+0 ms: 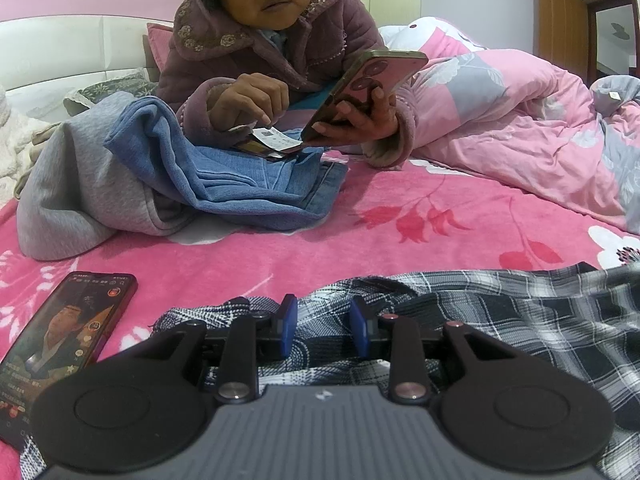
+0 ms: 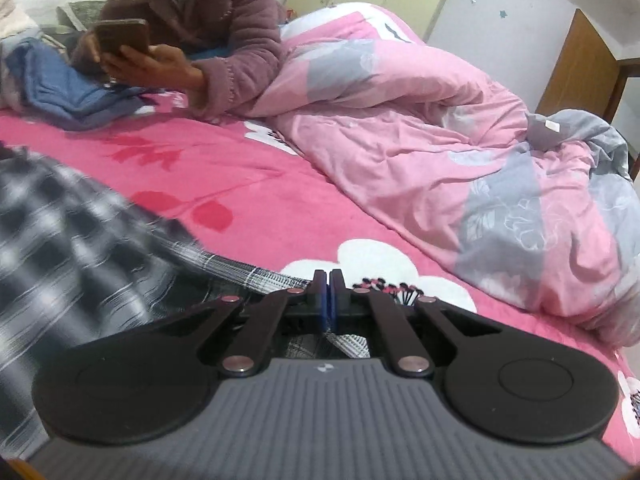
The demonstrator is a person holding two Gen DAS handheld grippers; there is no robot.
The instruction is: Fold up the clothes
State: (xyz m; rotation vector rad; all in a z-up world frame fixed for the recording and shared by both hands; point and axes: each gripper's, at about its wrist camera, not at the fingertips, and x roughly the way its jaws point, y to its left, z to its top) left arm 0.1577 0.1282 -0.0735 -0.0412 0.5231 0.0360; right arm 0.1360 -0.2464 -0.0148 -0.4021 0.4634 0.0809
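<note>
A black-and-white plaid garment point(image 1: 500, 320) lies crumpled on the pink flowered bedsheet point(image 1: 280, 252). My left gripper point(image 1: 324, 328) is open, low over the garment's upper edge, and the cloth shows between its blue pads without being pinched. In the right wrist view the same plaid garment point(image 2: 80, 248) spreads to the left, blurred. My right gripper point(image 2: 329, 296) is shut on a thin edge of that cloth, which runs in from the left and shows again below the fingers.
A person in a purple padded jacket point(image 1: 248, 40) leans on the bed holding a phone point(image 1: 368, 88). Folded blue jeans point(image 1: 248, 184) and a grey garment point(image 1: 72, 192) lie before them. Another phone point(image 1: 60, 344) lies at my left. A pink quilt point(image 2: 460, 152) is heaped at right.
</note>
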